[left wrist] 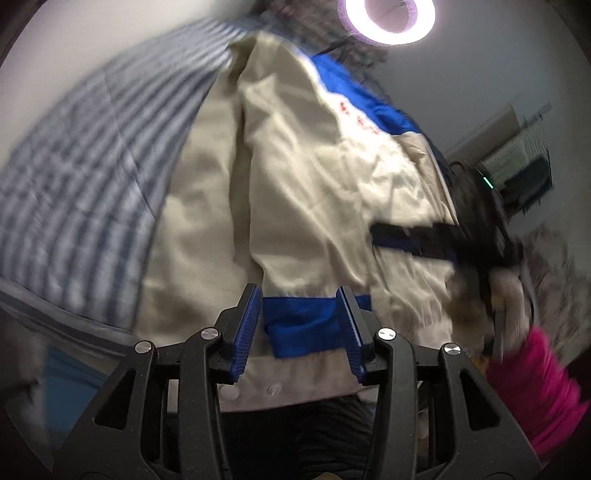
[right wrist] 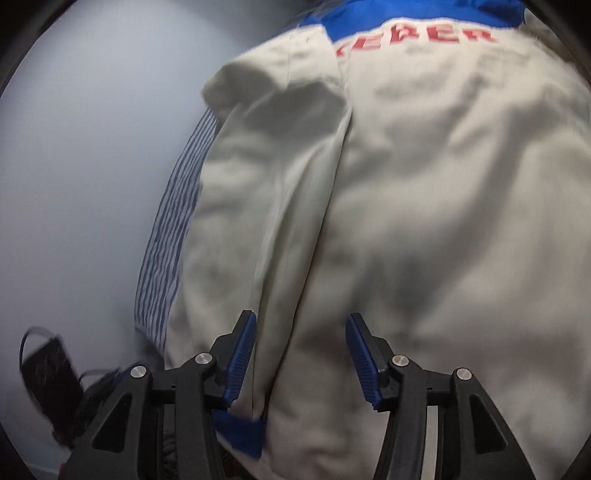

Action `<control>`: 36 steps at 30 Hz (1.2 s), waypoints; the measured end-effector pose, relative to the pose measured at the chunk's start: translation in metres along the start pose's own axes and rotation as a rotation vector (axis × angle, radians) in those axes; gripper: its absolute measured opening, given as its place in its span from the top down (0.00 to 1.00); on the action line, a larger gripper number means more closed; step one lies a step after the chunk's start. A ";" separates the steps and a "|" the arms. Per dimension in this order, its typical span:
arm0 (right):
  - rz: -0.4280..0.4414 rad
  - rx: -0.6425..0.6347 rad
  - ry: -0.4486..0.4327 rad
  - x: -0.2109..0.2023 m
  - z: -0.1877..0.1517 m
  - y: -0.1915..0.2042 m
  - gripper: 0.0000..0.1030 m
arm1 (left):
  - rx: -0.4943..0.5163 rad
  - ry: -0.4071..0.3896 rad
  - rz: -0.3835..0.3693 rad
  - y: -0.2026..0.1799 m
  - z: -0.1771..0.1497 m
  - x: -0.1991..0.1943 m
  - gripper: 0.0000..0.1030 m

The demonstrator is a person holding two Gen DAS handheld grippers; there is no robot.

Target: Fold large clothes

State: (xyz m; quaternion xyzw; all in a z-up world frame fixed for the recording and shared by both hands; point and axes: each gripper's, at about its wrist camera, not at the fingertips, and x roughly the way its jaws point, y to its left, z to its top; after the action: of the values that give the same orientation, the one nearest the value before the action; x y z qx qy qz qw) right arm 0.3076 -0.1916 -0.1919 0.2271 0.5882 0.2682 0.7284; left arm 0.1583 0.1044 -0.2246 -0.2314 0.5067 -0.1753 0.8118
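Note:
A large beige jacket (left wrist: pixel 303 192) with blue yoke, blue cuffs and red lettering fills both views; it also shows in the right wrist view (right wrist: pixel 424 192). My left gripper (left wrist: pixel 299 299) is open, its blue pads on either side of a blue cuff (left wrist: pixel 303 325) without closing on it. My right gripper (right wrist: pixel 301 323) is open above the beige cloth, with a blue cuff (right wrist: pixel 240 432) below its left finger. In the left wrist view the right gripper (left wrist: pixel 391 234) appears as a blurred black shape over the jacket's right side, held by a hand in a pink sleeve.
A blue-and-white striped sheet (left wrist: pixel 92 177) lies under the jacket, seen also in the right wrist view (right wrist: pixel 170 243). A ring lamp (left wrist: pixel 386 18) glows overhead. A dark pouch with a strap (right wrist: pixel 48 373) lies at lower left. A window or shelf (left wrist: pixel 517 170) is at right.

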 end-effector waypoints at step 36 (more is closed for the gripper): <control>0.132 -0.201 0.115 0.015 -0.074 0.068 0.99 | 0.037 -0.120 0.223 0.009 -0.030 -0.056 0.99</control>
State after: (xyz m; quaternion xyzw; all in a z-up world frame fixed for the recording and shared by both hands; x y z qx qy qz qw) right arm 0.2292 -0.1295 -0.1740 0.1753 0.5830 0.3856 0.6933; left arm 0.1078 0.1352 -0.1998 -0.1689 0.4765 -0.0793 0.8592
